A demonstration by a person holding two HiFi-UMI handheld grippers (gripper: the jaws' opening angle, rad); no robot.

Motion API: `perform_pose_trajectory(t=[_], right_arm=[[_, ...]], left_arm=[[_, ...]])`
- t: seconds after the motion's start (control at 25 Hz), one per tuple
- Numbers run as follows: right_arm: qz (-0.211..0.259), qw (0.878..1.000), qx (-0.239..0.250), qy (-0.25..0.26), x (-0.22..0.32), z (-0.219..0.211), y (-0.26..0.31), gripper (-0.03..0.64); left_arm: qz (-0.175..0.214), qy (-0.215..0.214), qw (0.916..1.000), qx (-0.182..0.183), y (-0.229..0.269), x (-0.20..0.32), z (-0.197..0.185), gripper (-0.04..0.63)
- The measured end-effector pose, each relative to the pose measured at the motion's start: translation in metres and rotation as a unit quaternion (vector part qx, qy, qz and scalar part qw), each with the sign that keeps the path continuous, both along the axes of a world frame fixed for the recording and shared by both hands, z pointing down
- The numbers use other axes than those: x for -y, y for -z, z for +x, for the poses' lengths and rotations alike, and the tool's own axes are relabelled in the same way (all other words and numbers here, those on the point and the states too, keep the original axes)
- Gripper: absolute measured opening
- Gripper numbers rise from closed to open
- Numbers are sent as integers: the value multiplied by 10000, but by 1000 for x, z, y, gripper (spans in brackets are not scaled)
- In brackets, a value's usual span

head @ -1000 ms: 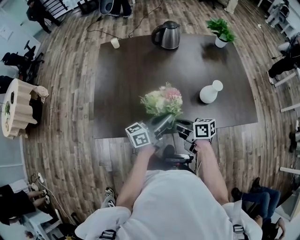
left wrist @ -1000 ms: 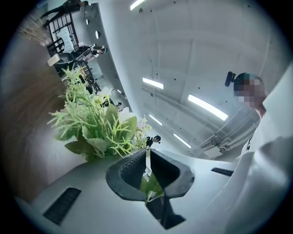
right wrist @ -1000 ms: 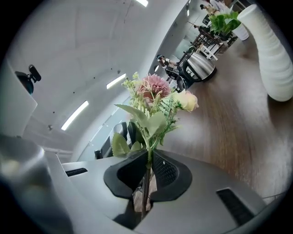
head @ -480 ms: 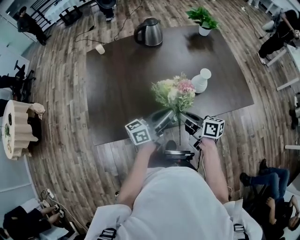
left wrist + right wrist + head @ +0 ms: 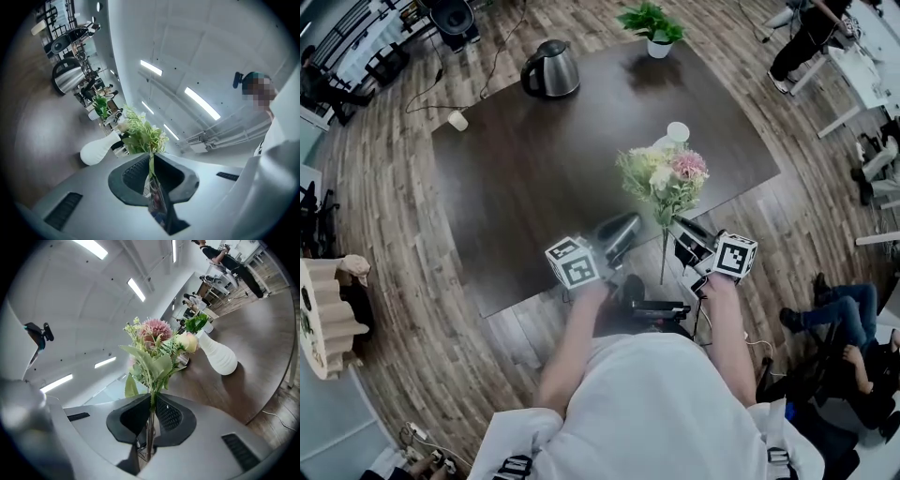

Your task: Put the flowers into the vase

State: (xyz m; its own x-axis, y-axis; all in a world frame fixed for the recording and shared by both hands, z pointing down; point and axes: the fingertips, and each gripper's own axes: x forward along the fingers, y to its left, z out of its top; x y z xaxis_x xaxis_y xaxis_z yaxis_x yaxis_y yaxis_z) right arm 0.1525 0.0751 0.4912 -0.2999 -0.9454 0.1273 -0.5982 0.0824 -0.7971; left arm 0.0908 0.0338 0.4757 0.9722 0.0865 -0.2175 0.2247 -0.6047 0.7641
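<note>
A bunch of pink, cream and green flowers [image 5: 664, 176] stands upright above the near edge of the dark table [image 5: 525, 187], its thin stem [image 5: 664, 251] hanging down. My right gripper [image 5: 682, 239] is shut on that stem; in the right gripper view the stem runs into the slit between the jaws [image 5: 152, 401] below the blooms [image 5: 157, 348]. My left gripper [image 5: 630, 225] sits just left of the stem, and in the left gripper view its jaws [image 5: 151, 161] close on the stem under the flowers [image 5: 140, 136]. The white vase [image 5: 676, 134] stands just behind the blooms.
A steel kettle [image 5: 550, 67] stands at the table's far left, a potted plant [image 5: 652, 21] at the far edge, and a small cup [image 5: 457, 120] at the left corner. People sit and stand around the room on the wooden floor.
The bunch has swung from tilted to upright and moved right, so it now stands in front of the vase. Both grippers went along, the right one further.
</note>
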Motion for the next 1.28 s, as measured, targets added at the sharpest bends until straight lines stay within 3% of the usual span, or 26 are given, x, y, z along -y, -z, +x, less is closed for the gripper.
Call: perform_pose_trajectory(t=[0.24, 0.64, 0.84, 1.28], right_arm=[[361, 9965, 59, -754, -23, 28, 17, 40], [860, 9793, 158, -1825, -43, 103, 34, 40], [1031, 9761, 126, -1907, -40, 141, 39, 40], [1274, 9796, 116, -1547, -19, 244, 56, 40]], left_arm=[[-35, -242, 9997, -35, -4, -3, 16, 15], [53, -384, 9992, 35, -5, -6, 49, 15], [73, -238, 9996, 113, -10, -3, 79, 15], [90, 324, 9992, 228, -8, -9, 159, 15]])
